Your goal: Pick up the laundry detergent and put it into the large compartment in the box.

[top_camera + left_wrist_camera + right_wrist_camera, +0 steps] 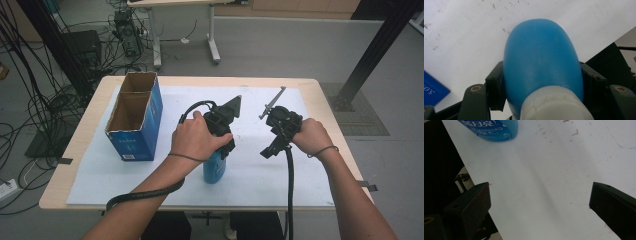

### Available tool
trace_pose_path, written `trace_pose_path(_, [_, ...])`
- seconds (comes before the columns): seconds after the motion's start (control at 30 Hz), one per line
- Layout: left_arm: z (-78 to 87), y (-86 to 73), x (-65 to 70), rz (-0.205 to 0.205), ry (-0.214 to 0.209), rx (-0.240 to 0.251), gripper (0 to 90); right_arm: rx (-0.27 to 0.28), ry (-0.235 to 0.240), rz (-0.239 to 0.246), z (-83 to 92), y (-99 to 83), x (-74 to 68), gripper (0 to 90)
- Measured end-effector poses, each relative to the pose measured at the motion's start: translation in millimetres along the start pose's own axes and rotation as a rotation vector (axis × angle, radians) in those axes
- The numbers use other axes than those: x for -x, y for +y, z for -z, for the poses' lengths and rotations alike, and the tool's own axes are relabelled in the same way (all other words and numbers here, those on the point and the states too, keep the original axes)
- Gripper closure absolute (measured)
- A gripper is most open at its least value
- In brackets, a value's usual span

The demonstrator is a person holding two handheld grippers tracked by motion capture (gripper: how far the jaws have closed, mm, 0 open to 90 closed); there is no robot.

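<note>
Looking forward and down from above the near side onto the whole surface [280, 165], and close along each gripper's jaws onto its white sheet, all three sharing the blue bottle [541, 62].

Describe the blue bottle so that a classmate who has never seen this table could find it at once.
On the white mat covering the wooden table, right of the open blue cardboard box, the left gripper clamps a blue plastic bottle upright. Unlike the box, it is rounded, glossy and white-capped.

open blue carton [135, 117], white mat [260, 175], perhaps paper
</note>
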State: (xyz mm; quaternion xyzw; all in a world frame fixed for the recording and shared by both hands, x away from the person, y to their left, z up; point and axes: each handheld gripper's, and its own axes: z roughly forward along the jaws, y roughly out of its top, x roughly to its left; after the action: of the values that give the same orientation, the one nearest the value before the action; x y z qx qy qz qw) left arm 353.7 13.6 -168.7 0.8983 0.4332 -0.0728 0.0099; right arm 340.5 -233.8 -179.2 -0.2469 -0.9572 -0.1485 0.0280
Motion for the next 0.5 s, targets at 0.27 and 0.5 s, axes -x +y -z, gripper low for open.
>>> trace_pose_path(0.27, [0.0, -0.4, -0.2, -0.001, -0.001, 0.001, 35.6, 0.001, 0.000, 0.002, -0.1, 0.2, 0.0, 3.9])
trace_pose_path(0.5, [0.2, -1.5, 0.1, 0.000, 0.000, 0.006, 35.7, 0.004, -0.001, 0.000, -0.1, -0.8, 0.0, 3.9])
